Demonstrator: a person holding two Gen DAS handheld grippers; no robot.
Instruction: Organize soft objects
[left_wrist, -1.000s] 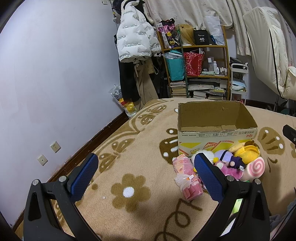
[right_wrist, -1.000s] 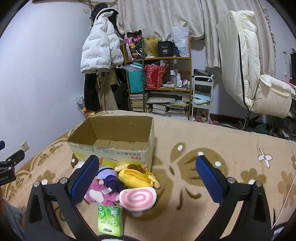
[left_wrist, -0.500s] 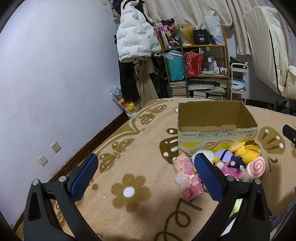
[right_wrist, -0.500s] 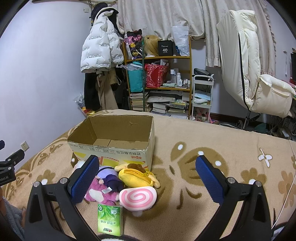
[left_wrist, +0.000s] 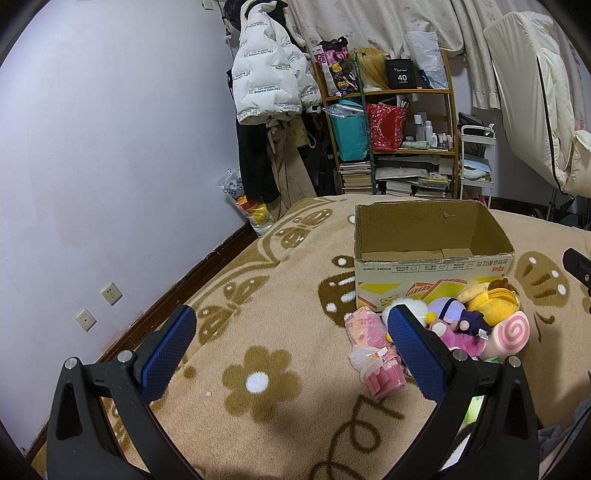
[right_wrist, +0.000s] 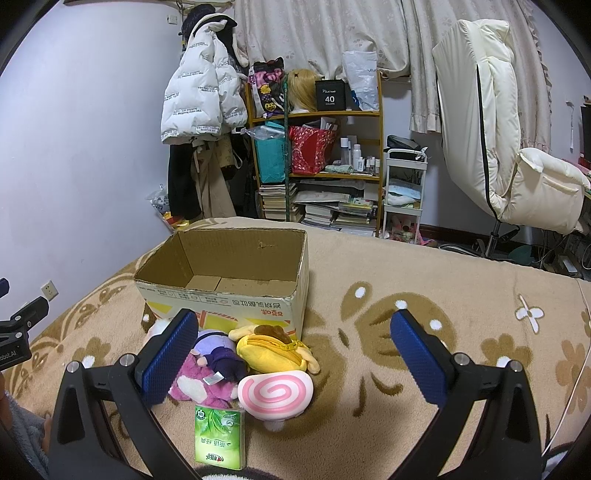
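Note:
An open, empty cardboard box (left_wrist: 432, 254) (right_wrist: 225, 291) stands on the beige patterned blanket. In front of it lies a pile of soft things: a yellow plush (right_wrist: 271, 352) (left_wrist: 491, 299), a purple plush (right_wrist: 210, 373) (left_wrist: 458, 328), a pink swirl cushion (right_wrist: 275, 397) (left_wrist: 509, 334), a pink wrapped pack (left_wrist: 373, 350) and a green tissue pack (right_wrist: 219, 439). My left gripper (left_wrist: 290, 349) is open and empty, left of the pile. My right gripper (right_wrist: 295, 350) is open and empty, above the pile's near side.
A shelf (right_wrist: 317, 155) with books and bags, a hanging white jacket (right_wrist: 201, 103) and a cream chair (right_wrist: 491, 147) stand beyond the bed. The wall (left_wrist: 92, 166) runs along the left edge of the blanket (left_wrist: 258, 314).

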